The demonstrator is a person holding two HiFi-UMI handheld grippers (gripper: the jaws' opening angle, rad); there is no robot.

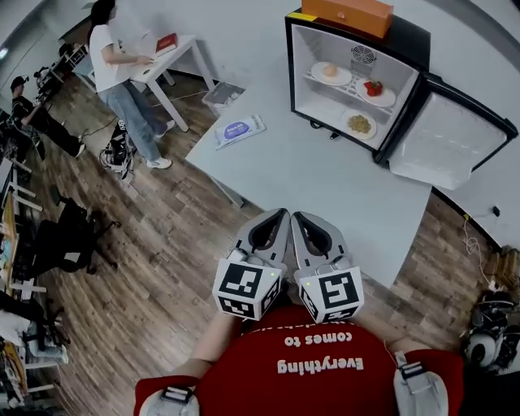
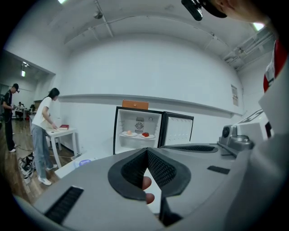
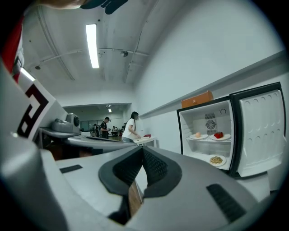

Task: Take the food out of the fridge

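White surface (image 1: pixel 325 179), head view: open fridge (image 1: pixel 313 49) upper right, food (image 1: pixel 360 123) on plates inside. Left tongs (image 1: pixel 280 218) & right tongs (image 1: pixel 299 219) closed, empty, lower centre, well apart from fridge; right slightly nearer.

Orange box (image 1: pixel 348 14) on the fridge (image 1: pixel 416 39) is clipped by the head view's top edge. Food on the three plates (image 1: pixel 348 120) too small to name: pale lump, red bit, yellowish heap. Packet (image 1: pixel 240 130) label on the worktop (image 1: pixel 325 187) unreadable. Hands hidden under left hand-held gripper (image 1: pixel 283 214) and right hand-held gripper (image 1: pixel 297 217).
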